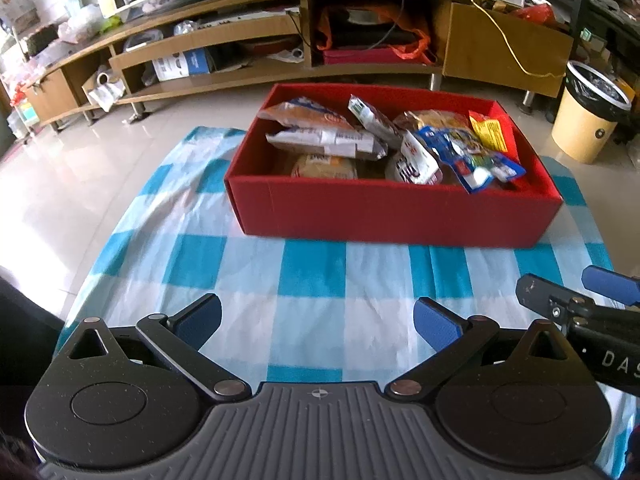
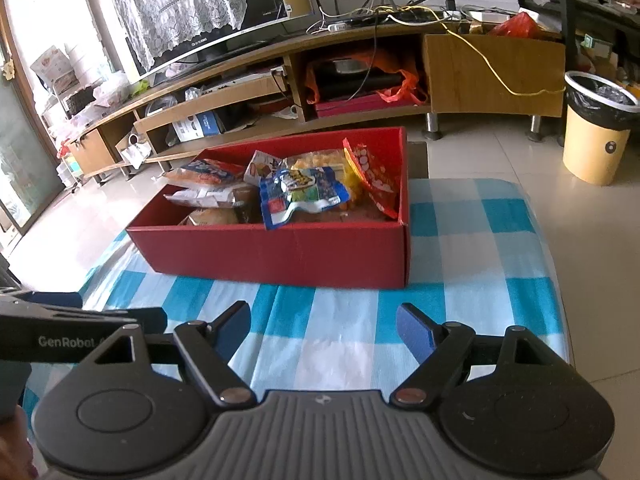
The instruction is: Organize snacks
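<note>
The red box [image 1: 392, 216] sits mid-frame on the blue-checked cloth [image 1: 312, 272] covering the table, packed with snack packets [image 1: 472, 152]. The left gripper [image 1: 318, 322] at lower centre has its jaws spread wide, holding nothing. The right gripper [image 2: 322, 330] likewise has its jaws wide apart and empty, short of the box

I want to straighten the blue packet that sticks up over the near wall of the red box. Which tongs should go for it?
Probably the right tongs. The blue packet lies almost straight ahead of them, while from the left tongs it sits off to the right in the red box. Both are open and empty.
</note>
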